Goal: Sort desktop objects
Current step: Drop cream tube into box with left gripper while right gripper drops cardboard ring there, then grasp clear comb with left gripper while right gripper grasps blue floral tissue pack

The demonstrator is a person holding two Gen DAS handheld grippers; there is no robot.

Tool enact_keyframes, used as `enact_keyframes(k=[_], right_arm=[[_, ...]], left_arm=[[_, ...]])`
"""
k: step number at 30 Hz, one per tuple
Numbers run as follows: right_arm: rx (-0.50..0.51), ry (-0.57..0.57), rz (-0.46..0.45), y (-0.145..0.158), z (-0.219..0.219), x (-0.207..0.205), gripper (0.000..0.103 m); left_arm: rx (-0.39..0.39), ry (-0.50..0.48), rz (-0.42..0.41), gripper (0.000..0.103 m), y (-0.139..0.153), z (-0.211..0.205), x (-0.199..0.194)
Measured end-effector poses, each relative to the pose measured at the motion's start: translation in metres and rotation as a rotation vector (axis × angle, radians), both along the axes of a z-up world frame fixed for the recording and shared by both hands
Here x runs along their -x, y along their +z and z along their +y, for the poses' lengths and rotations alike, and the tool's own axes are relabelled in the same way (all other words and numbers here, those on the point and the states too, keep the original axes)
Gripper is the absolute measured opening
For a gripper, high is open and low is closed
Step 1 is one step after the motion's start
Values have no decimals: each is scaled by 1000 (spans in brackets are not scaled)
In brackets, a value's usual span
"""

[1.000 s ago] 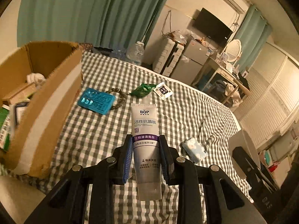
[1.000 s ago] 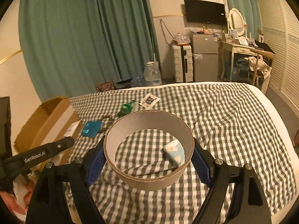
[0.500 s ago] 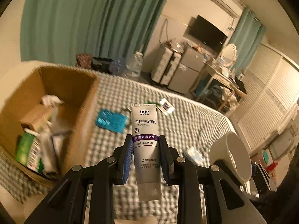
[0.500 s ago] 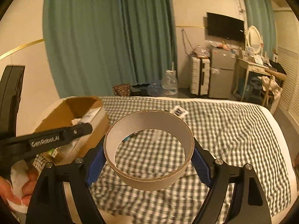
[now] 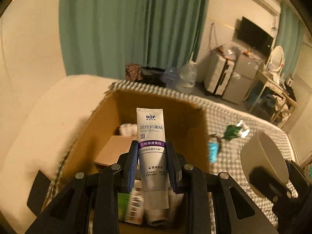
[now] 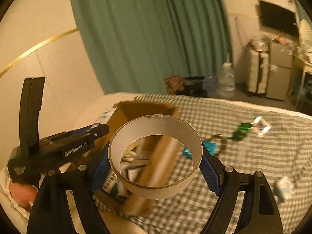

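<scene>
A person is holding two tools over the near end of a bed [image 6: 253,156] covered in a checked sheet, both tilting downward toward an open cardboard box [image 5: 156,105]. The left tool [image 5: 152,167] is gripping a white and grey toothpaste tube [image 5: 151,136] at its middle, blue pads pressing both sides, the tube standing upright with its crimped end up and hanging directly above the box opening. The right tool [image 6: 154,167] is clamping a wide cardboard ring [image 6: 154,124] between its pads, the ring lying level with its hole facing up, just beside and partly over the box's near wall. In the right wrist view the left tool's black body is showing at the lower left, with part of the person's hand [image 6: 21,193] wrapped around it.

Inside the box, a small brown carton [image 5: 114,148] is lying flat, a crumpled white wad [image 5: 127,129] is sitting behind it, and blurred packets with green and barcode printing [image 5: 130,204] are crowding the near corner. Out on the sheet, a turquoise packet [image 6: 209,148], a green wrapper [image 6: 241,129] and a white sachet [image 6: 262,125] are lying well apart from the box, with a pale blue-and-white pack [image 6: 282,187] nearer the right edge
</scene>
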State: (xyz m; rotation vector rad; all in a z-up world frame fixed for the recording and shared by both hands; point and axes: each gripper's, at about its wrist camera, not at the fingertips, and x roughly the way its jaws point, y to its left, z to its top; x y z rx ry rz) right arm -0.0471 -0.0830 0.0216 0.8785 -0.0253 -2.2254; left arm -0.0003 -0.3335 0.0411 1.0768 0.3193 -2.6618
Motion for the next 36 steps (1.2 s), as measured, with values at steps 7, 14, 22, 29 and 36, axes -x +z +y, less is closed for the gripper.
enact_keyframes(k=[7,14,22,29,36], right_arm=[[-8,-21,-87,-16,-52,38,84],[55,-134,-9,12,0,44,94],[76,-385,86,34,138,24,98],[-9,-601,33,-8,245,10,98],[1,-692,-95,-70,301,24,98]], left_arm=[[29,-1,-83,32,-40,-18,15],[80,-41,-76,91,-41,5,9],[39,-139,9,98,-13,83,-5],[-12,-181,26,103,-30,174,4],[-53,-25,-117,103,-84,225,35]])
